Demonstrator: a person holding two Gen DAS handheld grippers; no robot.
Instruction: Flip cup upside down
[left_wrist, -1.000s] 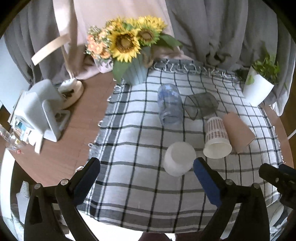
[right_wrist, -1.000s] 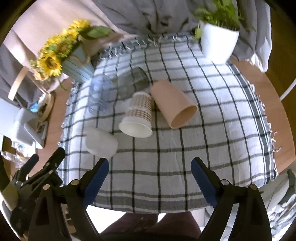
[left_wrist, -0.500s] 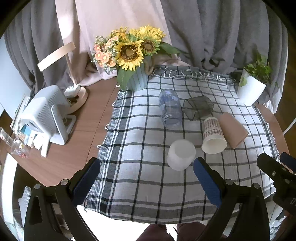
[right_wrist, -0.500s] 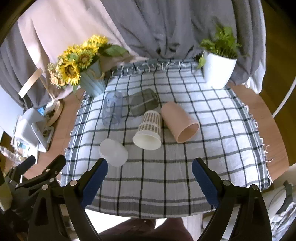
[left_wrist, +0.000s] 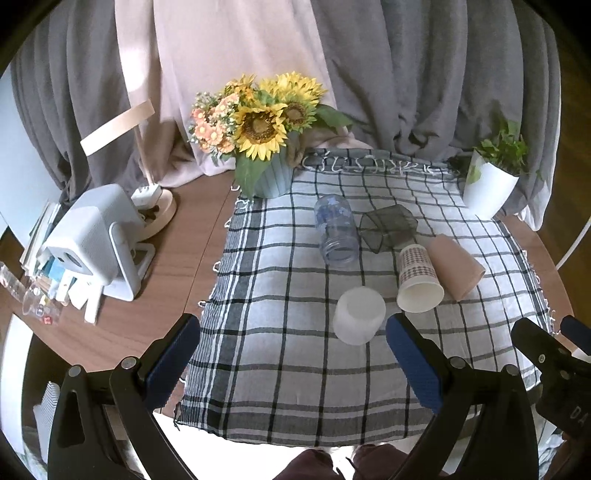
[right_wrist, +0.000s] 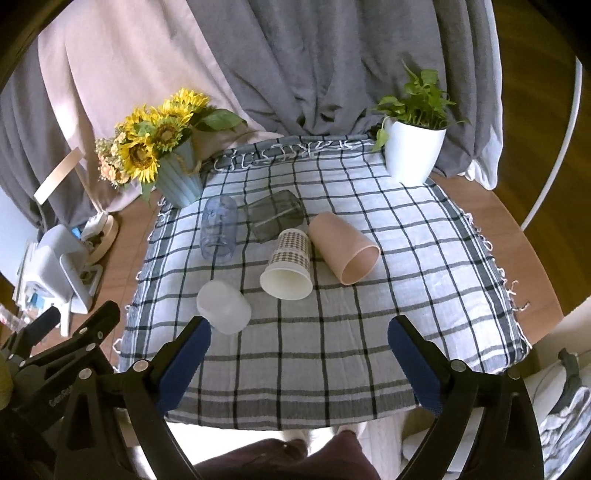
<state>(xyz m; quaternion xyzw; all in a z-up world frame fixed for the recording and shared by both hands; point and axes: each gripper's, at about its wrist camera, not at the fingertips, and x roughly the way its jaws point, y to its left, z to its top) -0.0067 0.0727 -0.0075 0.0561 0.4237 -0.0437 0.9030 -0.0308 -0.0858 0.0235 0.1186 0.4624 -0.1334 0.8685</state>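
Several cups rest on a checked cloth (left_wrist: 280, 354) (right_wrist: 406, 266). A frosted white cup (left_wrist: 359, 314) (right_wrist: 224, 311) stands upside down. A patterned paper cup (left_wrist: 418, 279) (right_wrist: 289, 269), a pink cup (left_wrist: 455, 266) (right_wrist: 343, 248), a clear blue cup (left_wrist: 336, 235) (right_wrist: 218, 234) and a dark grey cup (left_wrist: 388, 227) (right_wrist: 276, 220) lie on their sides. My left gripper (left_wrist: 292, 354) is open and empty above the cloth's near edge. My right gripper (right_wrist: 299, 350) is open and empty, near the front edge.
A sunflower vase (left_wrist: 266, 147) (right_wrist: 173, 166) stands at the cloth's far left corner. A white plant pot (left_wrist: 491, 184) (right_wrist: 413, 151) stands at the far right. A white device (left_wrist: 92, 240) and clutter sit on the wooden table (left_wrist: 177, 266) at left. Grey curtains hang behind.
Both grippers have pulled back and risen from the cloth, so more of the table and curtains shows. The cups have not moved. Both grippers stay open.
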